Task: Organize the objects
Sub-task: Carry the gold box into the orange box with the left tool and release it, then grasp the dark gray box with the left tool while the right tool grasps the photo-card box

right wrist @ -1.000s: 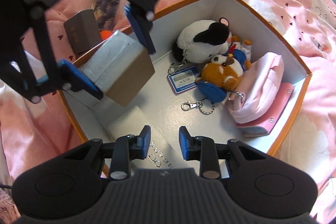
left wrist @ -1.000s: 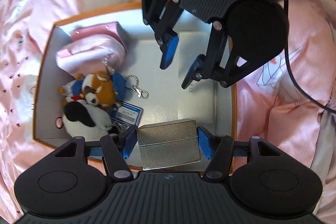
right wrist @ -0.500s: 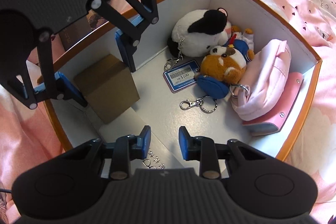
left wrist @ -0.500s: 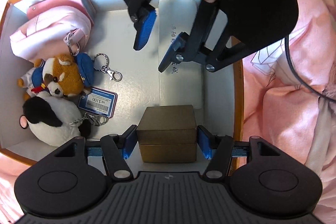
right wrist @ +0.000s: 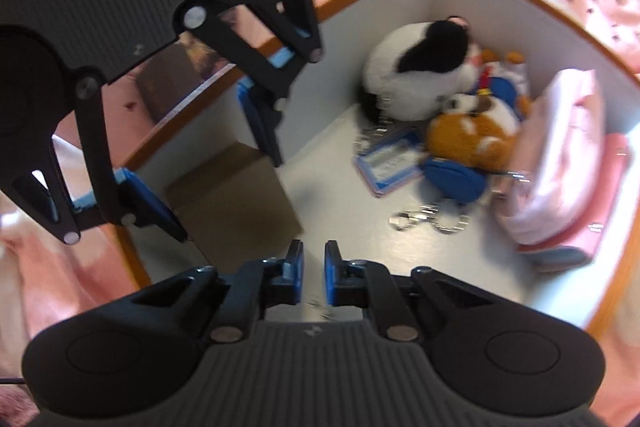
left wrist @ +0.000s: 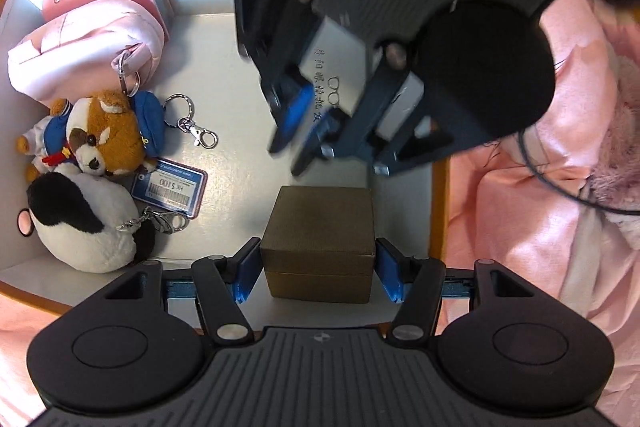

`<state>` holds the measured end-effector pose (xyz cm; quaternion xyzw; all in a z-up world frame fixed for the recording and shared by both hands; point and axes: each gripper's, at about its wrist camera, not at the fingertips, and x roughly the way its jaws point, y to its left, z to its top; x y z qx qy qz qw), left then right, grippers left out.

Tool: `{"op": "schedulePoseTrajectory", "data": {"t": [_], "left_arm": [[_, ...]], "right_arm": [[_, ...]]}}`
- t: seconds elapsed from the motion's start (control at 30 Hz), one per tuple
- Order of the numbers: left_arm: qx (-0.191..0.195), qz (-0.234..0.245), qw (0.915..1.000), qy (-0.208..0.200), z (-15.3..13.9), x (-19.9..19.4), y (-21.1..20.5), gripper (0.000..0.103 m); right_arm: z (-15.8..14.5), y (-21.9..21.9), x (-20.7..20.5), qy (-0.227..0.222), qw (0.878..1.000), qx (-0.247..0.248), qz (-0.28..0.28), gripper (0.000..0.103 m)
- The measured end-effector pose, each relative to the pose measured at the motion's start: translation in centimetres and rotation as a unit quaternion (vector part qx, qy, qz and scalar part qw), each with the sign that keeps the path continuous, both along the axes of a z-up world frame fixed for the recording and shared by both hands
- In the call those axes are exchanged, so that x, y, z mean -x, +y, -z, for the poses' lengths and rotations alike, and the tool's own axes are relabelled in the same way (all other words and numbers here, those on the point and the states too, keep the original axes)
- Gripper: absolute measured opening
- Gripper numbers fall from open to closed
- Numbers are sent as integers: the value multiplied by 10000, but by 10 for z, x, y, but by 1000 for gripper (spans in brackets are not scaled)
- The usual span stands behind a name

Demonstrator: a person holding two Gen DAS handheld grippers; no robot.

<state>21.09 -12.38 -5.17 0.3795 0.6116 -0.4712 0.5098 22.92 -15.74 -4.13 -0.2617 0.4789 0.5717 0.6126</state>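
Note:
A brown gift box [left wrist: 320,239] stands on the floor of the orange-rimmed storage box [left wrist: 438,211], in its near right corner. My left gripper [left wrist: 318,273] is open, its blue pads just off both sides of the brown box. It also shows in the right wrist view [right wrist: 236,195], with the left gripper [right wrist: 208,171] around it. My right gripper [right wrist: 312,277] has its jaws nearly together, empty, above a grey glasses case [left wrist: 340,67] that lies along the right wall. In the left wrist view the right gripper [left wrist: 304,135] hangs over that case.
Along the left wall lie a black-and-white plush [left wrist: 76,223], a brown dog plush [left wrist: 100,143], a blue card tag [left wrist: 170,193], a key clasp [left wrist: 196,131] and a pink pouch [left wrist: 88,43]. Another brown box [right wrist: 168,83] lies outside on the pink bedding [left wrist: 540,227].
The left gripper lowered the brown box into the storage box and its jaws parted from it. The right gripper narrowed its jaws and shifted over the glasses case.

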Motion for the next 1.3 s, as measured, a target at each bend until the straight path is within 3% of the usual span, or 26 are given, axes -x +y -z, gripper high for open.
{"op": "schedulePoseTrajectory", "data": {"t": [0.07, 0.3, 0.67, 0.73, 0.87, 1.03, 1.13, 1.3], "left_arm": [[42, -28, 10000, 45, -1, -1, 2, 69], [74, 20, 9999, 124, 3, 3, 1, 68], [281, -319, 9979, 487, 13, 0, 10, 66], [347, -345, 9972, 561, 14, 0, 10, 60], [399, -416, 9965, 602, 15, -1, 10, 59], [631, -489, 9962, 336, -4, 0, 16, 60], [786, -696, 9945, -72, -19, -1, 24, 60], [1098, -1242, 9840, -647, -46, -4, 47, 60]], "right_arm": [[3, 4, 2, 133, 9999, -58, -80, 3], [15, 15, 6, 608, 9979, -7, -225, 2], [15, 14, 10, 449, 9986, 179, -214, 6], [15, 13, 9, 399, 9988, 225, -148, 7], [14, 10, 8, 319, 9990, 318, -43, 8], [6, 7, 10, 75, 9997, 154, 186, 7], [2, 12, 5, 49, 9989, -42, 472, 7], [-2, 27, -7, 184, 9970, -241, 719, 8]]}}
